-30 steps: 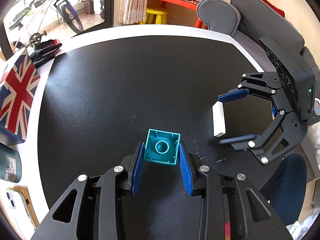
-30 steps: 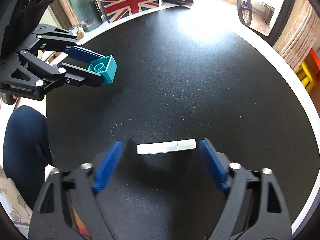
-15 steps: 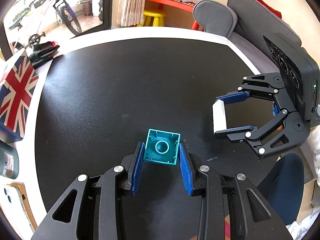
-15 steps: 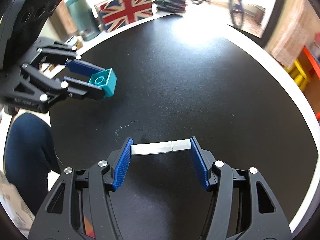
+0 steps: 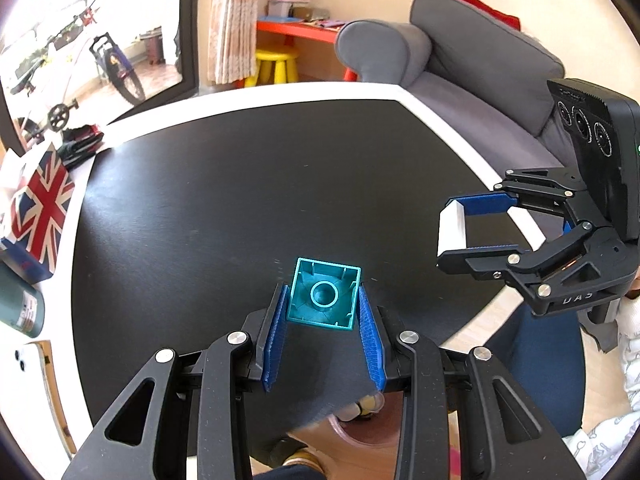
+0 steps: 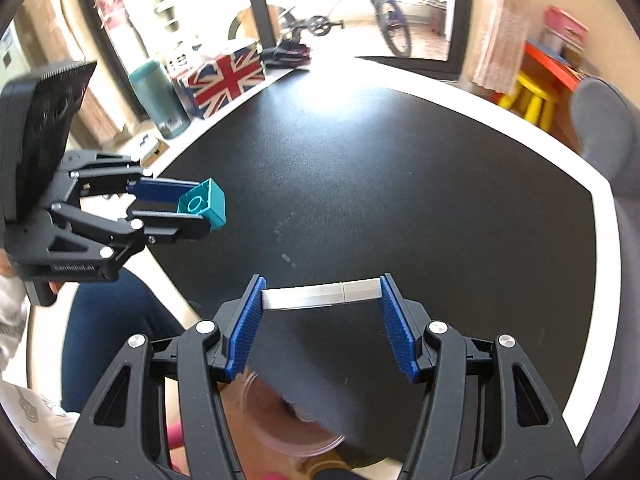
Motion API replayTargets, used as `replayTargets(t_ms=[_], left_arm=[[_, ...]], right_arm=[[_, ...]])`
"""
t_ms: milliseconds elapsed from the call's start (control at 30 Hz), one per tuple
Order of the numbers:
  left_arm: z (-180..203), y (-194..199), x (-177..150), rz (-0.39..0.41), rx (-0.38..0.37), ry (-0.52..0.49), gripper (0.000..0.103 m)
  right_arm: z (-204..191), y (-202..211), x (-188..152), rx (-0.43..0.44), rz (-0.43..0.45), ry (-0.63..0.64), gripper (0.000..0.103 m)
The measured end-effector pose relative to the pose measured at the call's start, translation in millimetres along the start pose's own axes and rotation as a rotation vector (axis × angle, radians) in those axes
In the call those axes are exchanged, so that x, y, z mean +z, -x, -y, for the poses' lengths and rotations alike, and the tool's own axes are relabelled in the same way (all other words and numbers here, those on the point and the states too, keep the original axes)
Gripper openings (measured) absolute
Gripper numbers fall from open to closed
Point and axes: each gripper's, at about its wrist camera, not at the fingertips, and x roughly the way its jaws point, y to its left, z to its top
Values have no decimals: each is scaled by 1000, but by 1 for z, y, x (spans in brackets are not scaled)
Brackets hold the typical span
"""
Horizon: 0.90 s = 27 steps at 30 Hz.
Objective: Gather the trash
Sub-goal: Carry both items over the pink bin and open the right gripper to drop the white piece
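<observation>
Both pieces are off the table now: the left gripper clamps the teal brick, the right gripper pinches the white bar endwise, each above its near edge. Dropping them somewhere remains. "UAS" shows on the right gripper.

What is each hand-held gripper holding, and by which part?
Left hand-held gripper: teal block, by two opposite sides. Right hand-held gripper: white bar, by its two ends.
</observation>
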Motion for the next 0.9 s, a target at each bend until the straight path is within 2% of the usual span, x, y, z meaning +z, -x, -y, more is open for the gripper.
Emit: replayTargets(t_ms=[367,600,900], left_arm=[[39,29,-30,48,-18,-10,34],[62,32,-57,34,-50,-14,34],[77,24,-83,1,-76,-11,34]], right_arm=[[-16,65,-70,-17,57,-89,57],[-30,75,-109,-12,45,-110,57],[-37,68,-139,-7,13,-136,57]])
